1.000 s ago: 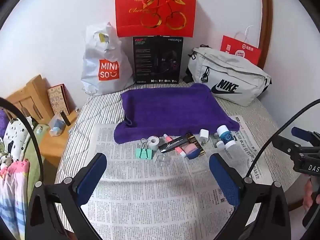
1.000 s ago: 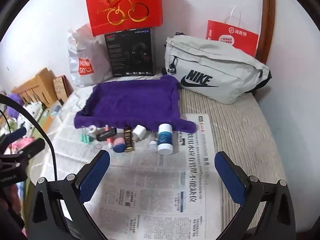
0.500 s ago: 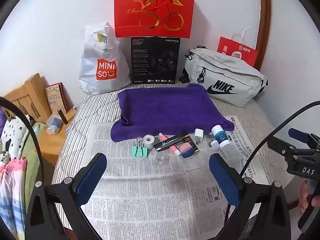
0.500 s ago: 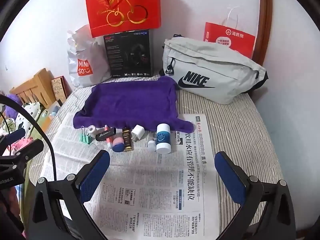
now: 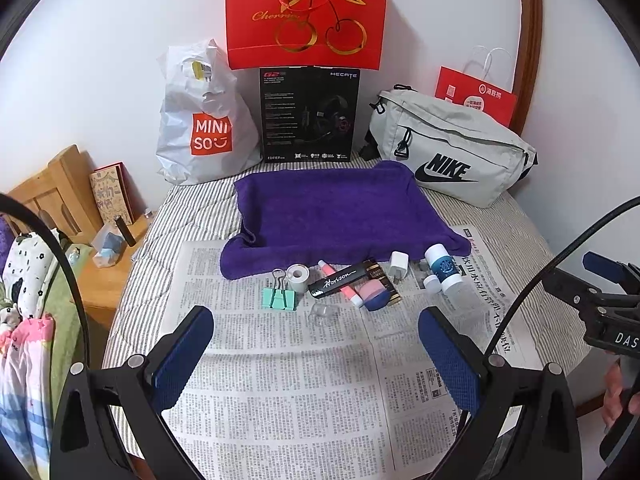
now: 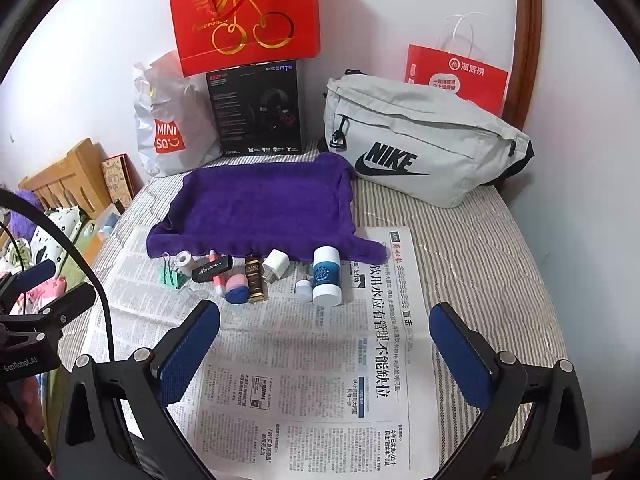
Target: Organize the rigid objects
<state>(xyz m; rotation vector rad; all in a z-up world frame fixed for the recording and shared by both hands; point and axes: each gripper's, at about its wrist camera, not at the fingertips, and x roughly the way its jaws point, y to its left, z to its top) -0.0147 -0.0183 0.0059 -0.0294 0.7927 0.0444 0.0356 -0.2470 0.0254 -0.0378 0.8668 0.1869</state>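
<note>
A plain white wall [image 5: 100, 40] runs across the back, evenly lit, no hard shadows. A curved brown wooden frame [image 5: 530, 40] climbs the wall on the right. Below, a bed in a grey-and-white striped sheet [image 6: 480, 248] fills the middle. Off its left side stands a light wooden bedside table [image 5: 108, 276], and behind that a slatted wooden headboard [image 5: 48, 196] leans close to the wall.

A home bedroom. A striped bed [image 5: 192, 216] stands against the wall, beside a wooden nightstand [image 5: 108, 276]. Shopping bags [image 5: 200, 120] and a Nike pouch [image 6: 424, 148] line the wall.
</note>
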